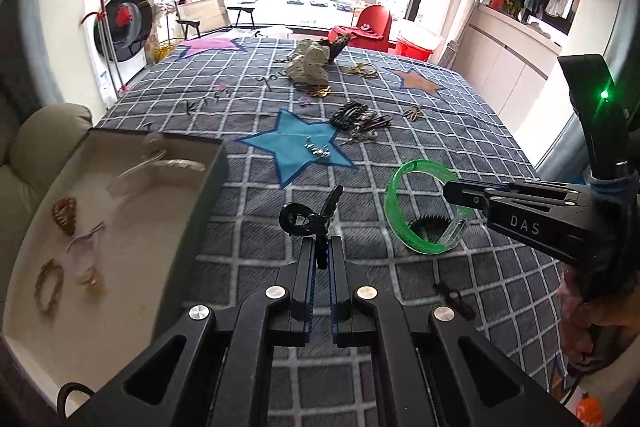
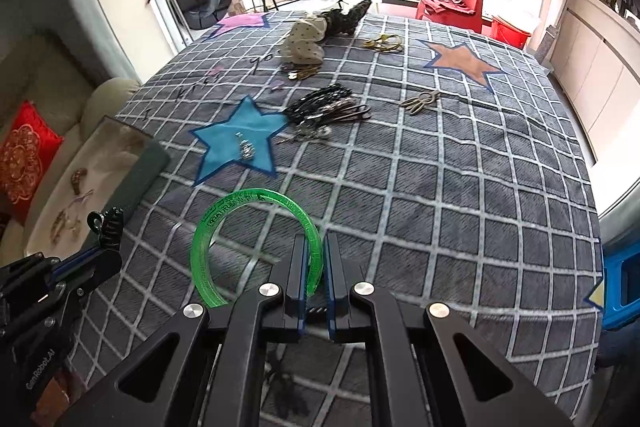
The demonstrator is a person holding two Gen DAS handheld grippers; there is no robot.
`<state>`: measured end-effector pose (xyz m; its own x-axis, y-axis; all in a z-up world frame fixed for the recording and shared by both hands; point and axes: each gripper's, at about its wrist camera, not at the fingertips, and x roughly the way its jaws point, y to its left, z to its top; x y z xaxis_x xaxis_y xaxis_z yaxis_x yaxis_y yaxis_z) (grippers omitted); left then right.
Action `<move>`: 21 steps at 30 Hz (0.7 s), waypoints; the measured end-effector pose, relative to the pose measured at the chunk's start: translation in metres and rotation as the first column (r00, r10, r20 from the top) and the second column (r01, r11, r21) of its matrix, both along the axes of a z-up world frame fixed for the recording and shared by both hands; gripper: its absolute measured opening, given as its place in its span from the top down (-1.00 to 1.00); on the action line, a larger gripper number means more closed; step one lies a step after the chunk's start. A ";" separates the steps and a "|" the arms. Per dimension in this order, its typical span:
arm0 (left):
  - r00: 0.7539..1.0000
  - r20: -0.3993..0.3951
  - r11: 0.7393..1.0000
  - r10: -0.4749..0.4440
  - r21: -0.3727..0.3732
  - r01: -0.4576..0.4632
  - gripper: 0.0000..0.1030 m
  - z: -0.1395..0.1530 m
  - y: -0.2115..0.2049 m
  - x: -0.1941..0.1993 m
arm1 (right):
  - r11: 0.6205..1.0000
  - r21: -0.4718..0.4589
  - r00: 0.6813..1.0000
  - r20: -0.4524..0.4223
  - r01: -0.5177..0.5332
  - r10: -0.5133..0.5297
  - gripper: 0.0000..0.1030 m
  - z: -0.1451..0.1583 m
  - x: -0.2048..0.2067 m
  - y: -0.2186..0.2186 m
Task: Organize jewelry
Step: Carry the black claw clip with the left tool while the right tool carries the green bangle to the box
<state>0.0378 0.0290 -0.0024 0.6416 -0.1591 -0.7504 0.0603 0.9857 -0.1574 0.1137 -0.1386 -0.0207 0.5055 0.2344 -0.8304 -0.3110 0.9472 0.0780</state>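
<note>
My left gripper (image 1: 321, 243) is shut on a small black hair claw (image 1: 312, 217), held above the checked bedspread (image 1: 460, 131); the same gripper (image 2: 105, 247) and claw (image 2: 108, 225) show at the lower left of the right wrist view. To its left stands an open box (image 1: 216, 179) with a white inside, holding a clear hair claw (image 1: 160, 163) and several brownish pieces. My right gripper (image 2: 316, 243) is shut on the rim of a translucent green hairband (image 2: 224, 219), lifted off the bedspread. From the left wrist view that gripper (image 1: 452, 189) comes in from the right with the hairband (image 1: 394, 199).
More pieces lie further up the bedspread: a silver trinket (image 1: 318, 149) on the blue star, a pile of black clips (image 1: 356, 115), a cream dotted scrunchie (image 1: 308, 65) and gold pieces (image 1: 364, 70). A small black item (image 1: 452, 297) lies near me. A beige sofa (image 1: 40, 139) stands behind the box.
</note>
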 end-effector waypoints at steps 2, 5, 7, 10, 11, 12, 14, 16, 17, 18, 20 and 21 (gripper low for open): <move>1.000 -0.002 1.000 0.010 -0.002 -0.010 0.85 0.000 0.006 -0.006 | 1.000 0.000 1.000 0.001 -0.007 0.007 0.84 0.002 -0.007 0.005; 1.000 0.003 1.000 0.026 -0.012 -0.026 0.85 0.003 0.017 -0.018 | 1.000 0.005 1.000 0.003 -0.017 0.017 0.84 0.005 -0.017 0.012; 0.999 0.009 0.999 0.033 -0.017 -0.033 0.85 0.005 0.023 -0.025 | 1.000 0.005 1.000 0.006 -0.025 0.025 0.84 0.008 -0.022 0.017; 0.999 0.022 0.999 0.045 -0.019 -0.045 0.85 0.007 0.033 -0.034 | 0.999 0.001 0.999 0.013 -0.041 0.041 0.84 0.013 -0.030 0.028; 0.998 0.027 0.999 0.051 -0.020 -0.050 0.85 0.009 0.036 -0.037 | 0.999 0.001 0.999 0.015 -0.047 0.047 0.84 0.015 -0.032 0.031; 0.998 0.032 0.998 0.060 -0.021 -0.060 0.85 0.010 0.042 -0.042 | 0.998 0.002 0.998 0.019 -0.055 0.055 0.84 0.017 -0.035 0.036; 0.997 0.036 0.997 0.074 -0.025 -0.073 0.85 0.011 0.051 -0.048 | 0.998 0.004 0.997 0.023 -0.070 0.070 0.84 0.022 -0.039 0.046; 0.995 0.043 0.996 0.092 -0.025 -0.091 0.85 0.012 0.062 -0.055 | 0.996 0.004 0.996 0.029 -0.087 0.087 0.84 0.026 -0.044 0.056; 0.994 0.047 0.994 0.103 -0.023 -0.102 0.85 0.012 0.068 -0.059 | 0.995 0.002 0.995 0.032 -0.096 0.096 0.84 0.027 -0.046 0.062; 0.992 0.050 0.993 0.116 -0.021 -0.116 0.85 0.012 0.074 -0.063 | 0.994 0.000 0.993 0.036 -0.110 0.109 0.84 0.029 -0.048 0.069; 0.989 0.051 0.990 0.139 -0.023 -0.138 0.85 0.012 0.086 -0.069 | 0.992 -0.003 0.991 0.039 -0.129 0.129 0.84 0.031 -0.051 0.081; 0.986 0.051 0.988 0.157 -0.025 -0.156 0.85 0.011 0.095 -0.072 | 0.990 -0.003 0.989 0.040 -0.142 0.142 0.84 0.032 -0.053 0.089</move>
